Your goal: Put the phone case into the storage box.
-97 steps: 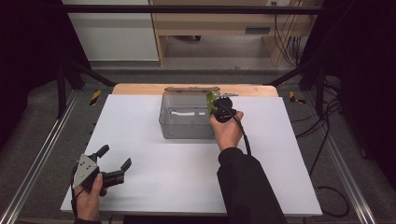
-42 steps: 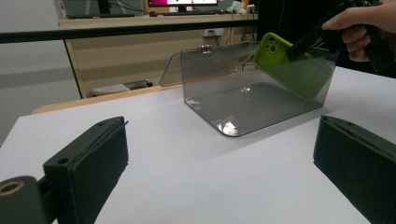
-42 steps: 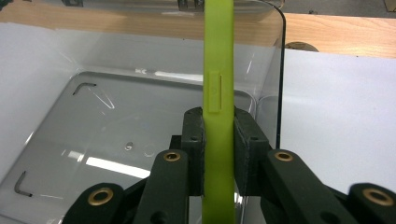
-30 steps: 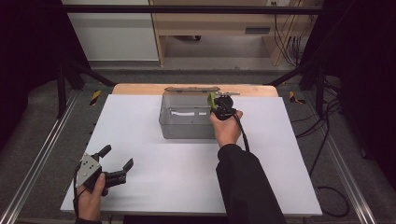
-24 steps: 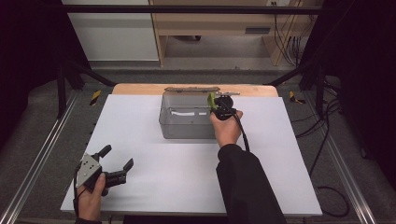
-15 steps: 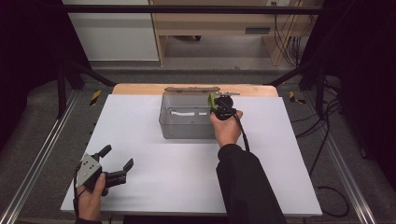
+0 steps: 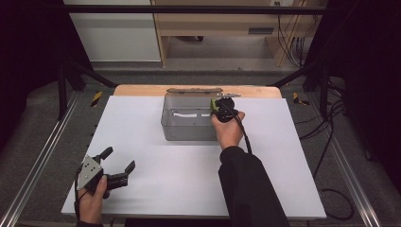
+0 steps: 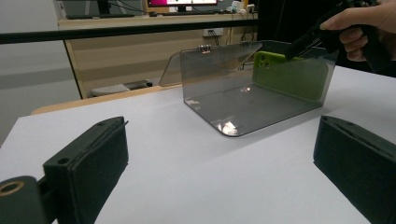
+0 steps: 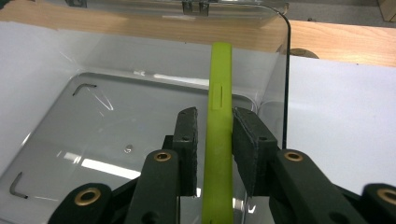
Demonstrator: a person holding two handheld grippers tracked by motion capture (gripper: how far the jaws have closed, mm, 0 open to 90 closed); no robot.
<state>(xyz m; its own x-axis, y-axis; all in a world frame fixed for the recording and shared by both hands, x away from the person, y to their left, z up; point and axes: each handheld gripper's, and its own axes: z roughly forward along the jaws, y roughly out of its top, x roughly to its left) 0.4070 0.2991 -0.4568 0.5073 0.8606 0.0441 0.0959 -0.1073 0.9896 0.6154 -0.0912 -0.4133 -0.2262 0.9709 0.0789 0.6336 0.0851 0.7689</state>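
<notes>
From the high view, we have our right gripper (image 7: 217, 105) reaching over the right end of the clear box (image 7: 189, 127), which sits at the far middle of the white tabletop (image 7: 142, 189) with its lid (image 7: 194, 90) folded back. A sliver of the green phone case (image 7: 213, 103) shows at the jaws. Our left gripper (image 7: 116, 166) rests near the front left corner, well apart from the box.

In the left gripper view, its jaws stand wide apart with nothing but bare tabletop between them. Beyond, the case (image 8: 292, 77) stands on edge inside the box (image 8: 243, 93), leaning against the right wall, with the right gripper (image 8: 303, 44) at its top edge.

In the right gripper view, the case (image 9: 219, 135) runs upright between the pads. The jaws have just been opening: a narrow gap shows on the left side, and the right pad (image 9: 245, 135) sits right against the case or nearly so, so we judge the grip is loosening rather than firm.

We read this as the release step of placing the case in the box. Next we would widen the jaws a little more, then lift straight up so neither pad drags the case or tips it off the wall.
</notes>
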